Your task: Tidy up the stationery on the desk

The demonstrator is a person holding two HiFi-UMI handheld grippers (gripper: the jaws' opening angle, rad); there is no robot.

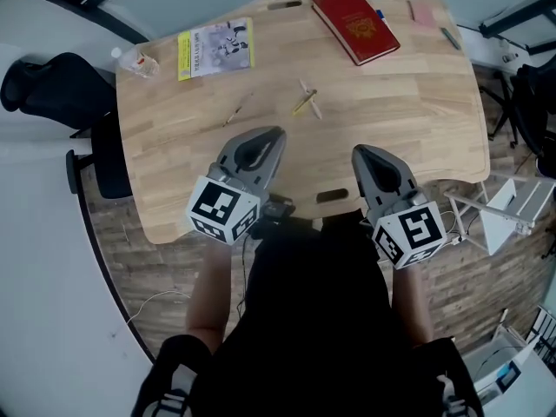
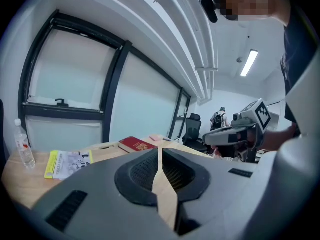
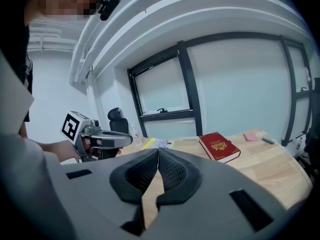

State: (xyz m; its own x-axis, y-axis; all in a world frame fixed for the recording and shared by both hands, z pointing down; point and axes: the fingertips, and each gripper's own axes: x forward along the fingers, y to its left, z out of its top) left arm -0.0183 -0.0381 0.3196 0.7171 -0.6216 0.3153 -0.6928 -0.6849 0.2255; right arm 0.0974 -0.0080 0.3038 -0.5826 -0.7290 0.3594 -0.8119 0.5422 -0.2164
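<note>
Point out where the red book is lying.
In the head view the red book lies at the desk's far edge, right of centre, just left of a small pink item.

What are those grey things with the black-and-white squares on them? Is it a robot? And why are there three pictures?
It is not a robot. A person holds two grey grabbing tools, the left claw and the right claw. The squares are markers fixed on them.

One picture comes from a camera on the person's head, looking down. The other two come from small cameras riding on each claw, looking along its jaws.

Both claws are shut and hold nothing.

On the wooden desk are a red book, a yellow-and-white booklet, a water bottle, a few pens or pencils in the middle, and a small pink item at the far edge.
</note>
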